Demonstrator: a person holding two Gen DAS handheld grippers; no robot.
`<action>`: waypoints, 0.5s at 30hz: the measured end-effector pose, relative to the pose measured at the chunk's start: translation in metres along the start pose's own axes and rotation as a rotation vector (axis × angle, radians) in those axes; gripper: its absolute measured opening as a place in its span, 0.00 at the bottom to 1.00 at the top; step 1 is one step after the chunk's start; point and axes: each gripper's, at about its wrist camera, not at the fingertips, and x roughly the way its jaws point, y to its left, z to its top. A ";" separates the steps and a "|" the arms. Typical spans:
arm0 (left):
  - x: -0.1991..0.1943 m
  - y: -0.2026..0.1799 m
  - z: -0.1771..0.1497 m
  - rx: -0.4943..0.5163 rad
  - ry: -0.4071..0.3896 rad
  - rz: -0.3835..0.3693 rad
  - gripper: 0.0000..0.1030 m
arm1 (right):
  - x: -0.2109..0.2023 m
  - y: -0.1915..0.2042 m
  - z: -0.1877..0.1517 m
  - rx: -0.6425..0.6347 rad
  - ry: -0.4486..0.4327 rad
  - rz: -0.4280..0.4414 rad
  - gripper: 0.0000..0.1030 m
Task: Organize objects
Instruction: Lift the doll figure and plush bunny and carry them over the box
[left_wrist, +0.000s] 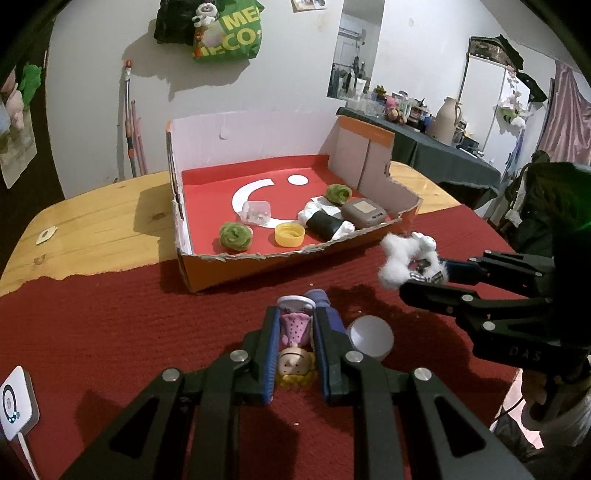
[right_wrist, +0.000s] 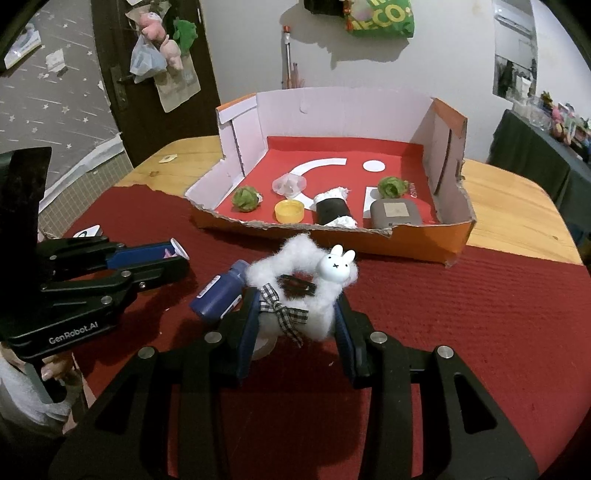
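Note:
My left gripper (left_wrist: 295, 309) is shut on a small doll (left_wrist: 295, 332) with a pink dotted dress and yellow hair, its head toward the camera, held just above the red mat. In the right wrist view this left gripper (right_wrist: 179, 255) is at the left, the doll's base peeping out. My right gripper (right_wrist: 298, 299) is shut on a white fluffy scrunchie (right_wrist: 317, 321) with a rabbit head and a checked bow; the same right gripper (left_wrist: 424, 275) and scrunchie (left_wrist: 397, 258) show at the right of the left wrist view. The torn orange box (left_wrist: 207, 269) (right_wrist: 406, 240) stands beyond both.
The box holds two green balls, a clear plastic tub (left_wrist: 256, 213), a yellow cap (right_wrist: 289, 212), a black-and-white roll (right_wrist: 334, 212) and a grey case (right_wrist: 395, 214). A dark blue bottle (right_wrist: 218, 295) and a white round cap (left_wrist: 371, 336) lie on the mat. A white device (left_wrist: 14, 402) is at the left.

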 end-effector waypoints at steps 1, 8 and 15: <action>-0.001 0.000 -0.001 -0.002 -0.002 -0.001 0.18 | -0.001 0.001 -0.001 -0.001 -0.001 -0.001 0.35; -0.009 -0.001 -0.003 -0.010 -0.007 -0.006 0.18 | -0.008 0.003 -0.002 0.000 -0.012 0.006 0.35; -0.012 -0.001 -0.002 -0.016 -0.015 -0.010 0.18 | -0.011 0.003 -0.001 0.005 -0.016 0.012 0.35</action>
